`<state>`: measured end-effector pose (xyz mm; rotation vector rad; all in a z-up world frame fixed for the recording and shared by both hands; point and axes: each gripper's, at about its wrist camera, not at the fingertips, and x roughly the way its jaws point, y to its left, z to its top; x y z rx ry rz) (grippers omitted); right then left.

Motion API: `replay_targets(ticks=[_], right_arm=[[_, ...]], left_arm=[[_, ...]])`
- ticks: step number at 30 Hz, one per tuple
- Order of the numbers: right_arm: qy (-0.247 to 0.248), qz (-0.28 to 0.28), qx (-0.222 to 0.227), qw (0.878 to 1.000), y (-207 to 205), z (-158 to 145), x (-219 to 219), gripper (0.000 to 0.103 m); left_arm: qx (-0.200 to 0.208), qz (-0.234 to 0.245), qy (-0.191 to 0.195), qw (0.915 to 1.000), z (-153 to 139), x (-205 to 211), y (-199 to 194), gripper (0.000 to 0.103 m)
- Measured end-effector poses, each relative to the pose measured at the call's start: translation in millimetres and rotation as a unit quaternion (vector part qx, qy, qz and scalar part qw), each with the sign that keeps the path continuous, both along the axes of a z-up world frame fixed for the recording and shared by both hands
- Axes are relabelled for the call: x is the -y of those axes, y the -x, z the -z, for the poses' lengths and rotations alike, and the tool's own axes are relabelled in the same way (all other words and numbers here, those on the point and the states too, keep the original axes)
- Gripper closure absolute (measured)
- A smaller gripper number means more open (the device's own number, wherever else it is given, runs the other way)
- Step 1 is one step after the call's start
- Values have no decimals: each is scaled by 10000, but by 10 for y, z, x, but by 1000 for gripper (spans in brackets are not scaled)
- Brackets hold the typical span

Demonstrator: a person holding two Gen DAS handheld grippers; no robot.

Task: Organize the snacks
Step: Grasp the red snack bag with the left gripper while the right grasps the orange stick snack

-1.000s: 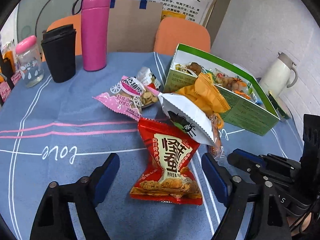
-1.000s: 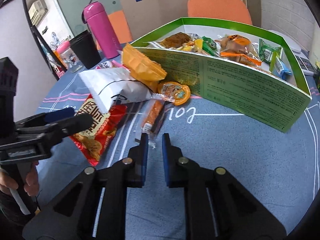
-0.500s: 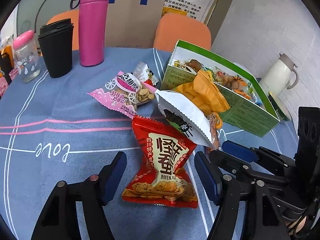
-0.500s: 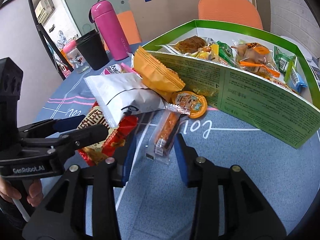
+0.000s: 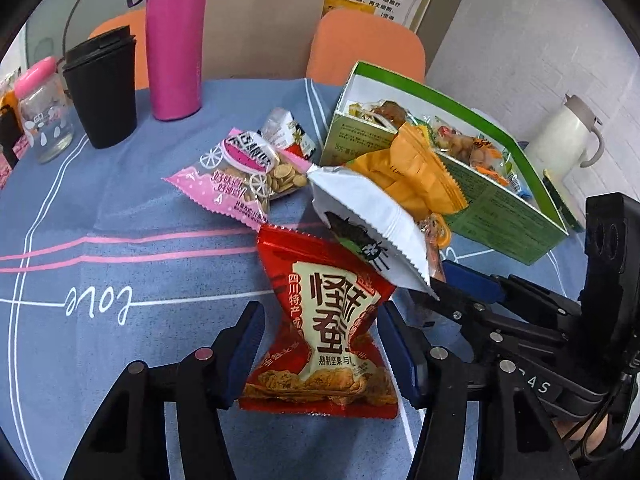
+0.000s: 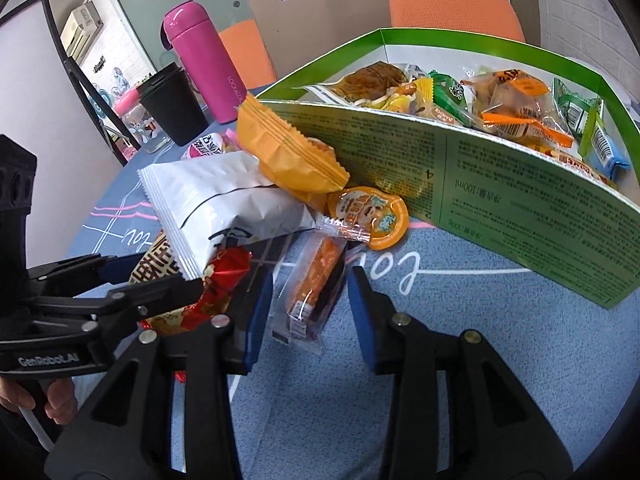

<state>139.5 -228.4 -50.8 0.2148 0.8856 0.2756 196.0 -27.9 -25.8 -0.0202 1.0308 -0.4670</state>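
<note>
A red snack packet (image 5: 332, 320) lies on the blue tablecloth between the fingers of my open left gripper (image 5: 324, 344), which straddles its lower half. Over its top edge lies a white packet (image 5: 368, 228), with an orange packet (image 5: 416, 172) behind that. My right gripper (image 6: 310, 312) is open around a clear-wrapped orange snack bar (image 6: 316, 284); a round orange jelly cup (image 6: 372, 212) sits just beyond. The green box (image 6: 520, 200) holds several wrapped snacks. A pink packet (image 5: 236, 180) lies further left.
A pink flask (image 5: 174, 36), a black cup (image 5: 102, 84) and a small glass jar (image 5: 42, 116) stand at the table's back left. Behind are orange chairs (image 5: 366, 48). A white kettle (image 5: 568, 136) stands to the right of the box.
Both grippers moved forward. The left narrowed around the red packet. The right, nearly shut a second ago, opened and now brackets the orange snack bar.
</note>
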Motion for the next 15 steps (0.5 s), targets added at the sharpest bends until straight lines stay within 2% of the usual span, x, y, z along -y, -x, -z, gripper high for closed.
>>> replay_targets(ticks=[2,4,7,11,15], right_arm=[[0,20,-93,10000,-12,-6,15,64],[14,27,-168,9999,-26,-11,20,66],[122,67,-256,9996,-41,-13,27,75],[4,114,-456,9989,-15,-19,54,76],[122,76,-558,9983,24,-28,24,76]], left_arm=[[-223,-48,56,9997,55,-13,-10,43],[-309,-93,18,9995,73,-16,4,55],[-439,-137,12,9989,73,-27,3,60],[-526,-159,-128,9984,54,17,38,60],[-694,-394,-7,9968,59,14,48,54]])
